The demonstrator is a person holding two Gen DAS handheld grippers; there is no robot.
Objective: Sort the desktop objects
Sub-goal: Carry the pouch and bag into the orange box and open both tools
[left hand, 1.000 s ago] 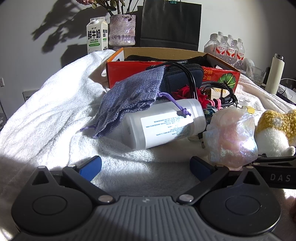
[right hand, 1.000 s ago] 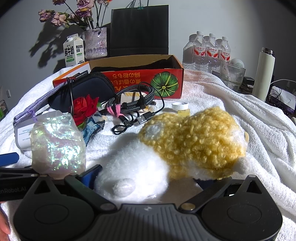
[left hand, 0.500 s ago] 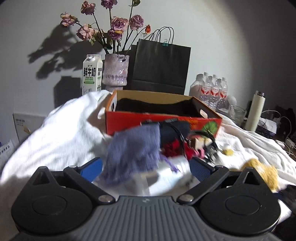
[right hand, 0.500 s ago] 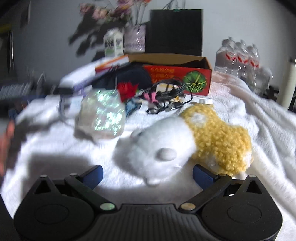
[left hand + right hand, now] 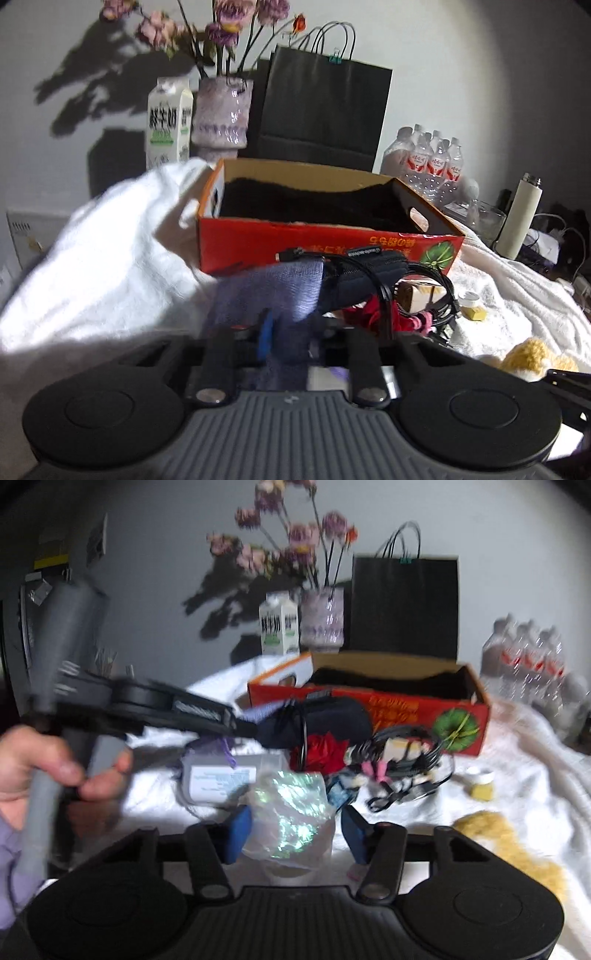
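Note:
My left gripper [image 5: 291, 332] is closing, and its jaws pinch the purple cloth pouch [image 5: 273, 291], which bunches up between them. The right wrist view shows that same gripper [image 5: 255, 731] from the side, held by a person's hand [image 5: 55, 771] at the pouch [image 5: 258, 712]. My right gripper [image 5: 297, 830] is closing on an iridescent crinkly bag [image 5: 291, 808]; its blue pads [image 5: 238, 829] sit against the bag's sides. Behind stands an open red cardboard box [image 5: 325, 240] with dark lining. A yellow and white plush [image 5: 491, 830] lies to the right on the white towel [image 5: 110, 266].
A white labelled bottle [image 5: 221, 775], a dark zip case [image 5: 362, 280], tangled cables [image 5: 436, 288], a red flower [image 5: 321, 749] and a small jar [image 5: 471, 306] crowd the towel before the box. A milk carton [image 5: 168, 122], vase [image 5: 223, 114], black paper bag [image 5: 321, 110], water bottles [image 5: 432, 158] and thermos [image 5: 521, 218] stand behind.
The left jaws went from wide open to nearly together on the purple pouch, and that gripper rose. The right gripper swung left from the plush to the iridescent bag and narrowed around it.

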